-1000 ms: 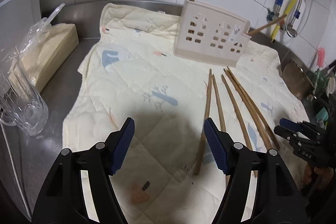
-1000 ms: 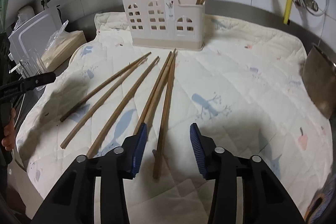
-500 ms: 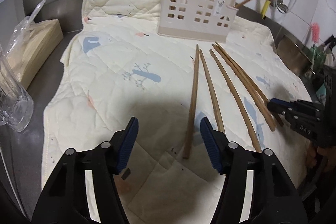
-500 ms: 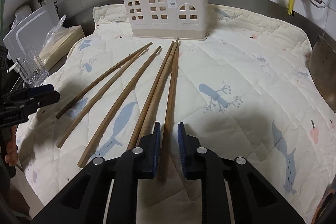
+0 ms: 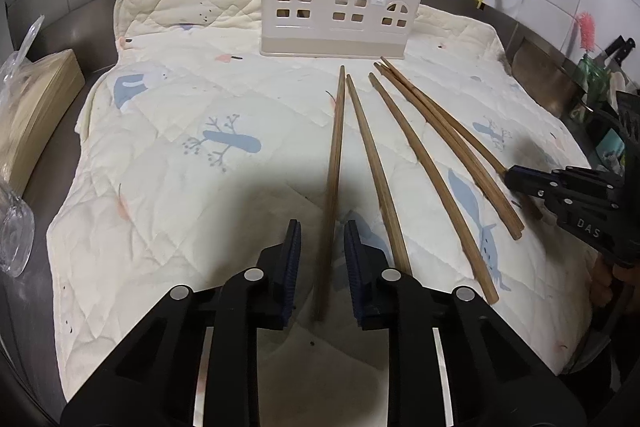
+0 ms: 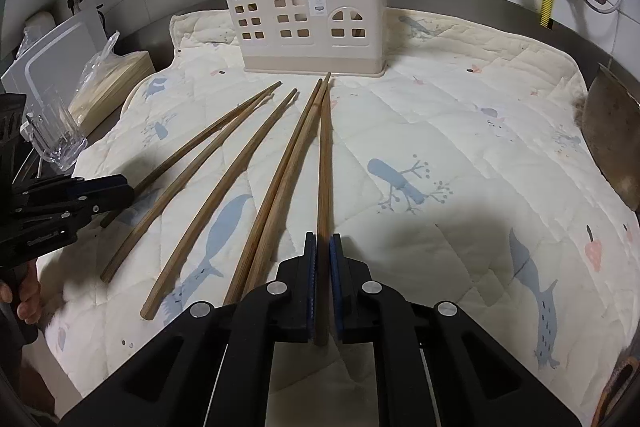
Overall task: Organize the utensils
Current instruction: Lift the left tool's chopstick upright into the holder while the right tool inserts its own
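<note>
A quilted cream mat (image 5: 168, 187) covers the steel counter, with the house-shaped utensil holder (image 5: 336, 11) at its far edge already carrying two chopsticks at each end. Six loose chopsticks (image 6: 224, 183) remain fanned on the mat, so most sorting is left. A second ago both grippers stood wide; now the right gripper (image 6: 323, 283) is clamped on the rightmost chopstick (image 6: 324, 163), while the left gripper (image 5: 320, 263) is closing around the leftmost chopstick (image 5: 334, 167), pads not yet touching.
</note>
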Available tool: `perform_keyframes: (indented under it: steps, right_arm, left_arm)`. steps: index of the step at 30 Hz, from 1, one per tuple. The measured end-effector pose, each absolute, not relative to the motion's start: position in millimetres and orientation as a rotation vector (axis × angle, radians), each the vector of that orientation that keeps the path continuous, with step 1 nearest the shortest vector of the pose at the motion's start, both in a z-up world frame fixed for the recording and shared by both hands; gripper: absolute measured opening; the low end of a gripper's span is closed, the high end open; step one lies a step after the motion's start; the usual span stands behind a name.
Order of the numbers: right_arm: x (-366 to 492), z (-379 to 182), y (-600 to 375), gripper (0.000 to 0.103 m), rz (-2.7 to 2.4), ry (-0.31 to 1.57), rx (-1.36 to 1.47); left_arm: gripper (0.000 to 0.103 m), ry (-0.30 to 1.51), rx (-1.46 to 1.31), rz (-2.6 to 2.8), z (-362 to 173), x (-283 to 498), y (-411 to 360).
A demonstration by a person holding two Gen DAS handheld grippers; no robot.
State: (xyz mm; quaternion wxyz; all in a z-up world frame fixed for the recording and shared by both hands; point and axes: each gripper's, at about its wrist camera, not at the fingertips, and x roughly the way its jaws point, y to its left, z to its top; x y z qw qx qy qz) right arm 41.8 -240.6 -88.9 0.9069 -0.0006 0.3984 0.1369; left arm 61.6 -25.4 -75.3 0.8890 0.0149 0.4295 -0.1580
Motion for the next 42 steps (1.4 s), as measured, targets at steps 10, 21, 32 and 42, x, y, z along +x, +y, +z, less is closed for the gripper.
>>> perform_keyframes:
  steps: [10, 21, 32, 42]
  right_arm:
    - [40, -87, -246, 0.007, 0.275, 0.813, 0.001]
    - [33, -58, -254, 0.007, 0.270, 0.734, -0.004]
    - [39, 0, -263, 0.006, 0.291, 0.609, -0.011]
    - [64, 44, -254, 0.006, 0.322, 0.533, -0.048]
  left_arm:
    - [0.009, 0.899, 0.055, -0.327, -81, 67, -29]
    - [0.006, 0.859, 0.058, -0.347, -56, 64, -32]
    - [0.006, 0.721, 0.032, -0.371, 14, 74, -23]
    - [0.005, 0.674, 0.072, -0.424, 50, 99, -42]
